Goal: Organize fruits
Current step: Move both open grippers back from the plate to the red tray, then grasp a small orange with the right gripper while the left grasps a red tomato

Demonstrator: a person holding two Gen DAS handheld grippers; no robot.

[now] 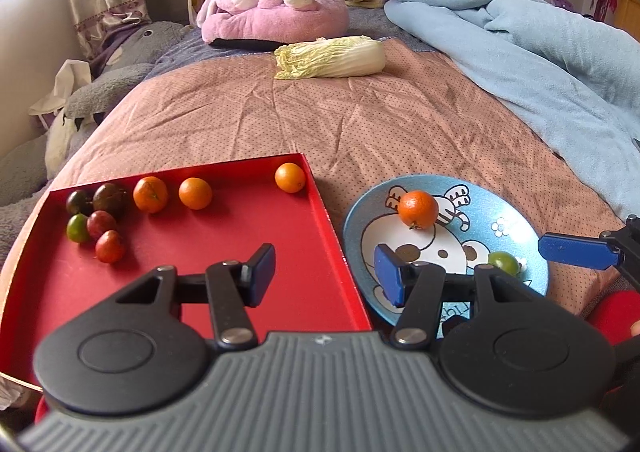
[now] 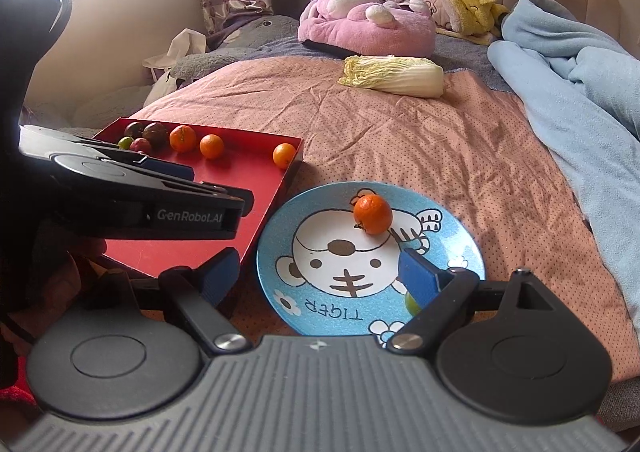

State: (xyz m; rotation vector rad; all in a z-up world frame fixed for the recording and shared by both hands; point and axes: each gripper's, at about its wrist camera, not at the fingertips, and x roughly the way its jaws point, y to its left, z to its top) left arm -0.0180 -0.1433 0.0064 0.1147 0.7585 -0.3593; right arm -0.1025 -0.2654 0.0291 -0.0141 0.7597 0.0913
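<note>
1. Left gripper (image 1: 325, 274): half open, empty, over the tray (image 1: 224, 292) edge, likely between picks.
2. Right gripper (image 2: 316, 276): wide open, empty, above the plate (image 2: 276, 248).
3. Plate: one orange (image 2: 372, 213), one green fruit (image 1: 503, 262); likely sorted there.
4. Tray: three oranges (image 1: 195, 193), dark fruits (image 1: 110, 199) still unsorted.
</note>
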